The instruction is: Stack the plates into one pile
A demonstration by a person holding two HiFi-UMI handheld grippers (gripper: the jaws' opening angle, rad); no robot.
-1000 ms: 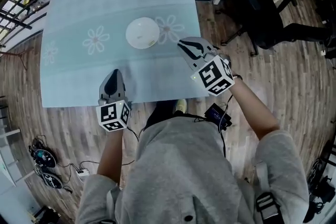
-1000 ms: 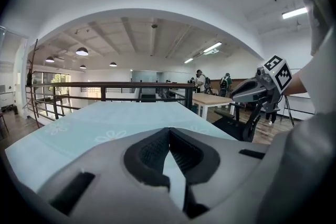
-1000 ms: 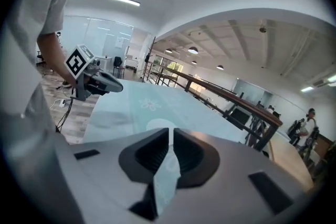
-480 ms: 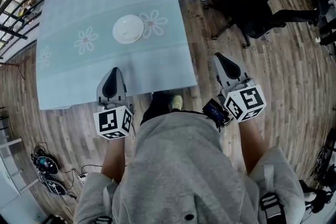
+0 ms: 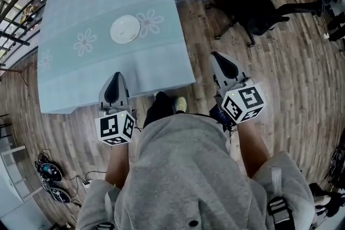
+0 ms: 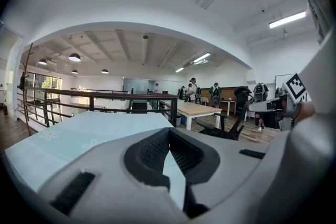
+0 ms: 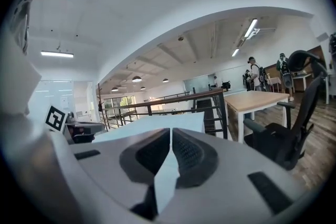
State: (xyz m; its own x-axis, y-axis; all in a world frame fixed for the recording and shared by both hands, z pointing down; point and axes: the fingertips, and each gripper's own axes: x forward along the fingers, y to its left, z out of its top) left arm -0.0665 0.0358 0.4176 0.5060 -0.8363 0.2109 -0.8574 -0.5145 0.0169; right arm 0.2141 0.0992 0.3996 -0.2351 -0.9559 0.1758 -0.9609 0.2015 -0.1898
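White plates [image 5: 125, 29] sit upper left on a tablecloth [image 5: 81, 78]. They are probably rigid, slick and breakable, best pinched at the rim. The left gripper [image 5: 115, 77] and right gripper [image 5: 218, 56] are closed, empty.

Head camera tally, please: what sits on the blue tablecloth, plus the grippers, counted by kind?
White plate pile: 1 (how many plates it holds cannot be told)
Grippers: 2, the left gripper and the right gripper, both shut and empty
Total: 3
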